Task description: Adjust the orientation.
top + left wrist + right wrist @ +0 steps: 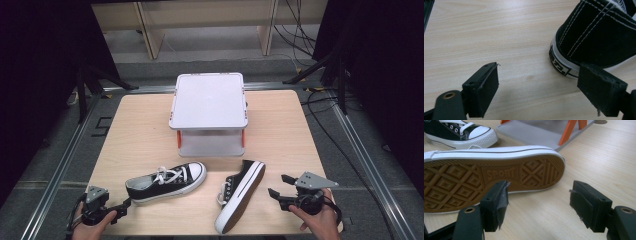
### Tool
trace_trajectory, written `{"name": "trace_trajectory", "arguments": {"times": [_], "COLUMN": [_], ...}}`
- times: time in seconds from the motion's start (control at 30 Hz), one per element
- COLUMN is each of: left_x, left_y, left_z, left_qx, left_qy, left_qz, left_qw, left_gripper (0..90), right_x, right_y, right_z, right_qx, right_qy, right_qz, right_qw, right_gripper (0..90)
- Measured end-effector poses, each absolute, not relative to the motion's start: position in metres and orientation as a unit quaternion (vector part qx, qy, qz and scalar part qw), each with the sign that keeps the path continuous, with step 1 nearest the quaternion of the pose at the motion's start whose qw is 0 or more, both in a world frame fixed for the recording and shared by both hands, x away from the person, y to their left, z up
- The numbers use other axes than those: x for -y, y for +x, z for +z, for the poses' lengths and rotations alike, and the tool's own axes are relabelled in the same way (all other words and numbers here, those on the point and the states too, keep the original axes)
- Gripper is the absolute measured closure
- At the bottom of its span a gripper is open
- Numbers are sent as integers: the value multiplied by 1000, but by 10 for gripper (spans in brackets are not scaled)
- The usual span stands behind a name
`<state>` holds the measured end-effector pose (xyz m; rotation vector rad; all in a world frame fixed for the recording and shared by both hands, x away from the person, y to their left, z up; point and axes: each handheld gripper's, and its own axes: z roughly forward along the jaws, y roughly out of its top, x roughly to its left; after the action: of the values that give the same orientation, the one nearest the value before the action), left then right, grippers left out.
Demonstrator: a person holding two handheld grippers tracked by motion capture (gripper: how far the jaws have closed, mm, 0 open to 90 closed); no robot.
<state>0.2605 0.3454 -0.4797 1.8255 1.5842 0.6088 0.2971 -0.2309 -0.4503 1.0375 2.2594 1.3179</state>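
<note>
- Two black sneakers on the table, and both lie on the near side of the grey two-tier rack (209,107), which is our landmark.
- The upright sneaker (166,181) sits in front of the rack and off toward its left corner, white toe cap pointing back at the rack, heel aimed at the near-left table edge.
- The tipped sneaker (240,195) lies on its side in front of the rack's right half, brown "SPORT" sole turned to the right, heel end closest to the rack's base.
- Left claw (121,207) sits low right at the upright sneaker's heel, jaws spread wide, nothing between them; in the left gripper view the heel (596,37) is just beyond the right jaw.
- Right claw (280,186) hovers just right of the tipped sneaker, jaws wide apart and empty, facing the sole (486,180).
- The wooden table (140,125) carries it all, with the rack at its far middle.
</note>
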Motion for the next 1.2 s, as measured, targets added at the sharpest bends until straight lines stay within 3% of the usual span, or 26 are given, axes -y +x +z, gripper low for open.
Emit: {"name": "trace_trajectory", "arguments": {"times": [0.47, 0.97, 1.2], "left_x": [-346, -345, -345], "left_y": [260, 261, 261], "left_z": [-479, -480, -480], "left_qx": [-601, -601, -601], "left_qy": [696, 695, 696], "left_qz": [231, 229, 230], "left_qw": [318, 320, 318], "left_gripper": [164, 163, 163], "right_x": [230, 194, 152], "right_y": [297, 307, 324], "right_z": [-448, -421, -417], "right_qx": [-794, -815, -847], "right_qy": [357, 290, 236], "right_qz": [464, 489, 473], "right_qw": [163, 111, 62], "right_gripper": [327, 319, 279]}}
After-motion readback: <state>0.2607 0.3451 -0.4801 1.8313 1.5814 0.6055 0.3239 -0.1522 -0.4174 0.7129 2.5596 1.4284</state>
